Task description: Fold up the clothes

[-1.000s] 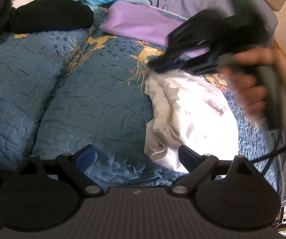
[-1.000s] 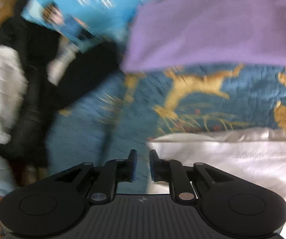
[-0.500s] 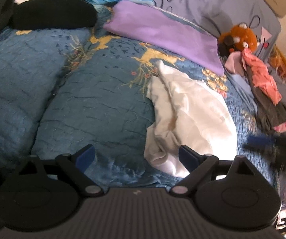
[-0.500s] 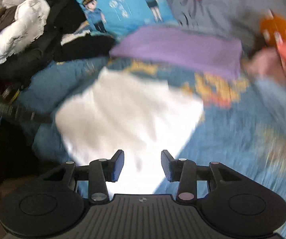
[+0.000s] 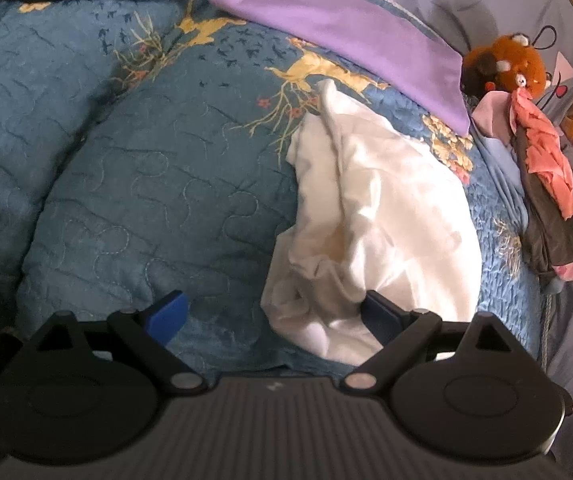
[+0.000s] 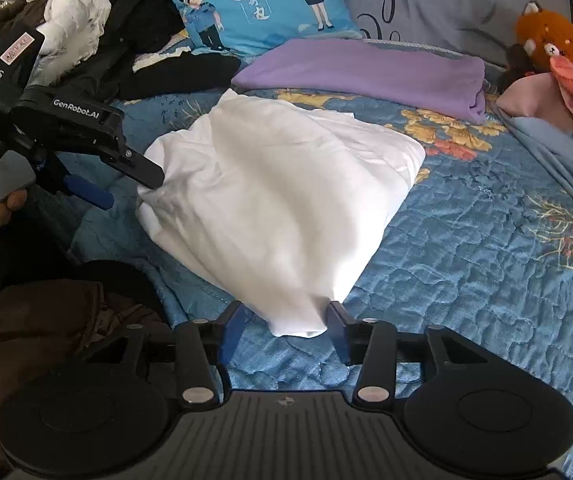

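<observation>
The white garment (image 6: 282,200) lies on the bed (image 6: 486,272), long axis running away from the right tool (image 6: 284,330), whose jaws are opening around its near corner. The left tool (image 5: 274,312) gapes wide beside it.

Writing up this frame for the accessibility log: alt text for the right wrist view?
A partly folded white garment lies on a blue quilted bedspread, its near corner between the opening jaws of the right gripper. The left gripper, held in a hand, meets the garment's left edge. Behind lie a folded purple cloth and a blue cartoon pillow.
</observation>
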Tool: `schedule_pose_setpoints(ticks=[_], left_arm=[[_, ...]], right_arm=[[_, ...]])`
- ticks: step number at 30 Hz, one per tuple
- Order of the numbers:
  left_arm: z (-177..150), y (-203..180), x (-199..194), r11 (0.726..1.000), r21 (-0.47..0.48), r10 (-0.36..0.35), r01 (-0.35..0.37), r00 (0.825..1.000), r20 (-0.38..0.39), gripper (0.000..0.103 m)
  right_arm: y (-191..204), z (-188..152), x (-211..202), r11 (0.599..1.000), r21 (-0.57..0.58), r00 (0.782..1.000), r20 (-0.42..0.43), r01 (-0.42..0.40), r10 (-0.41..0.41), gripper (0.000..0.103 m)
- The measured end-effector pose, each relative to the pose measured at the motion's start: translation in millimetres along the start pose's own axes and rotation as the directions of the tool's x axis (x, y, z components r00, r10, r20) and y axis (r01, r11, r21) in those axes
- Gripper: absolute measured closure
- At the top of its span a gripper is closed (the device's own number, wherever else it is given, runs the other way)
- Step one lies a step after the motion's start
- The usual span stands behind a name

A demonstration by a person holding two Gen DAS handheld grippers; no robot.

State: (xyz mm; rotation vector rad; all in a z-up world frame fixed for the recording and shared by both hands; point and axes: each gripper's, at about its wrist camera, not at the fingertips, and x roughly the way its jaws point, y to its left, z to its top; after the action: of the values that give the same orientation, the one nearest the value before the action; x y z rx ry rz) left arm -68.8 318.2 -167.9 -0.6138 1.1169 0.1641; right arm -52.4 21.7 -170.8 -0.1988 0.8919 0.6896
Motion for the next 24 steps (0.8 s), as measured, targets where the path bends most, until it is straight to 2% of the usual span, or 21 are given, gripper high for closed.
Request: schedule_pose_setpoints(ticks=[3, 5, 8, 10, 12, 14, 16, 17, 18, 19, 20, 22, 23, 24], left_arm=[[-1.2, -0.1, 3.4, 0.999, -0.002, 0.04, -0.04, 0.999, -0.005, 0.02], [-2.0, 5.9, 9.3, 0.997, -0.038, 0.064, -0.065, 0.997, -0.037, 0.034], [-3.6, 12.2, 11.5, 0.997, -0.075, 0.029, -0.033, 0.998, -0.048, 0.043], [-5.1, 11.6, 10.4, 0.997, -0.071, 0.04, -0.043, 0.998, -0.04, 0.044], [-7.2, 11.4, 10.2, 0.996, -0.063, 0.057, -0.059, 0.998, -0.034, 0.044], [-10.0, 11.1, 10.7, 0.995, -0.055, 0.081, -0.082, 0.996, -0.031, 0.043], [-12.7, 12.4, 10.9, 0.993, -0.05, 0.108, -0.11, 0.994, -0.033, 0.04], [-14.5, 13.0, 11.5, 0.988, -0.042, 0.145, -0.146, 0.989, -0.035, 0.04], [-16.2, 13.3, 13.7, 0.979, -0.029, 0.203, -0.204, 0.978, -0.039, 0.046], [-17.4, 12.4, 18.4, 0.959, -0.008, 0.282, -0.283, 0.958, -0.043, 0.049], [-18.1, 11.3, 18.8, 0.953, 0.005, 0.302, -0.302, 0.953, -0.037, 0.048], [-19.5, 8.9, 19.7, 0.941, 0.029, 0.339, -0.338, 0.94, -0.024, 0.048], [-20.3, 8.8, 18.8, 0.937, 0.035, 0.348, -0.348, 0.937, -0.018, 0.048], [-21.5, 11.5, 14.5, 0.942, 0.025, 0.335, -0.335, 0.942, -0.013, 0.048]], right_arm=[[-4.1, -3.0, 2.1, 1.0, 0.029, 1.0, -0.008, -0.005, 0.005, 0.055], [-5.7, -4.4, 2.2, 0.999, 0.044, 1.0, -0.004, -0.011, 0.011, 0.055], [-4.9, -5.6, 4.3, 0.999, 0.042, 1.0, 0.004, -0.012, 0.012, 0.056], [-3.0, -5.6, 6.6, 1.0, 0.03, 1.0, 0.013, -0.009, 0.009, 0.059], [-3.9, -4.4, 9.4, 0.999, 0.041, 1.0, -0.001, 0.001, -0.001, 0.083], [-5.1, -3.3, 11.7, 0.999, 0.054, 1.0, -0.014, 0.008, -0.007, 0.089], [-8.9, -3.6, 11.1, 0.997, 0.077, 0.999, -0.034, -0.001, 0.004, 0.091], [-12.5, -5.9, 14.1, 0.995, 0.097, 0.998, -0.056, 0.0, 0.006, 0.092], [-16.0, -8.2, 17.1, 0.993, 0.117, 0.997, -0.079, 0.001, 0.008, 0.096], [-19.6, -10.5, 20.1, 0.991, 0.137, 0.995, -0.101, 0.003, 0.011, 0.099], [-23.3, -12.9, 22.1, 0.988, 0.156, 0.993, -0.115, 0.001, 0.017, 0.1], [-28.8, -16.3, 13.5, 0.984, 0.176, 0.996, -0.078, -0.038, 0.052, 0.098], [-30.7, -17.0, 7.1, 0.982, 0.181, 0.996, -0.054, -0.058, 0.069, 0.093], [-33.4, -16.9, -1.3, 0.979, 0.188, 0.996, -0.019, -0.08, 0.085, 0.089]])
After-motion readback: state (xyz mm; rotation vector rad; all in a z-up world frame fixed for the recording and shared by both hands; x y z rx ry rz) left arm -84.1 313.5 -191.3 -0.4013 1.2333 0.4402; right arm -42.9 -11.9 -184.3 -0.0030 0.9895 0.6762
